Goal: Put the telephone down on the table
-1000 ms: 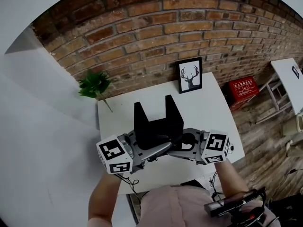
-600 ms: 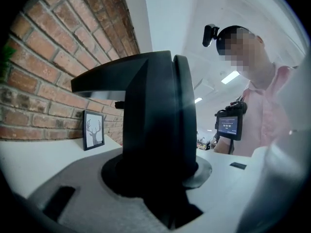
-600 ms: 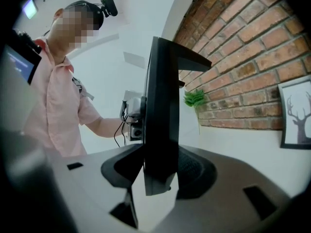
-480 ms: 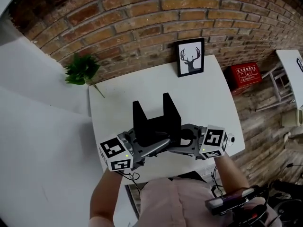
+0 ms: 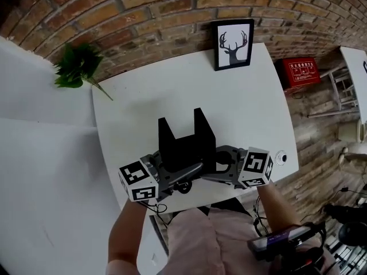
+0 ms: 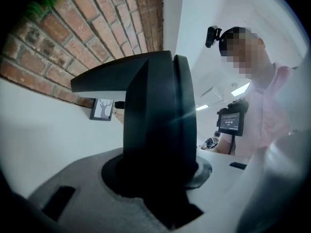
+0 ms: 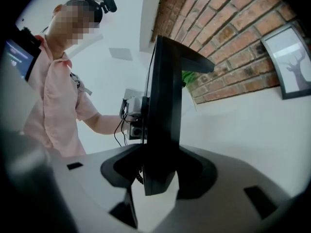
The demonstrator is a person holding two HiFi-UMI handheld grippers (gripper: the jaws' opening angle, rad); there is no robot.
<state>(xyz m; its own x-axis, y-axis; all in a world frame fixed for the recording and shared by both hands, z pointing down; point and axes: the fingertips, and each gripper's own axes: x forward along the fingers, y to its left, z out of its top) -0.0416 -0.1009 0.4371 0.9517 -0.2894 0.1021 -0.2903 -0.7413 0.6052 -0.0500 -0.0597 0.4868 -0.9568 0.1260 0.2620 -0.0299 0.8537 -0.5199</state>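
The telephone (image 5: 186, 145) is a black body with two upright prongs, held low over the near part of the white table (image 5: 246, 96). My left gripper (image 5: 178, 173) is shut on its left side and my right gripper (image 5: 221, 165) on its right side. In the left gripper view the black telephone (image 6: 155, 130) fills the gap between the jaws of the left gripper (image 6: 160, 188). In the right gripper view its thin edge (image 7: 163, 110) stands upright between the jaws of the right gripper (image 7: 160, 178). Whether its underside touches the table is hidden.
A framed deer picture (image 5: 232, 43) leans on the brick wall at the table's far edge. A green plant (image 5: 77, 67) is at the far left corner. A small white round thing (image 5: 280, 157) lies at the near right edge. A red box (image 5: 302, 73) sits on the floor to the right.
Both grippers have sunk toward the table top with the telephone still between them. The table now fills more of the head view.
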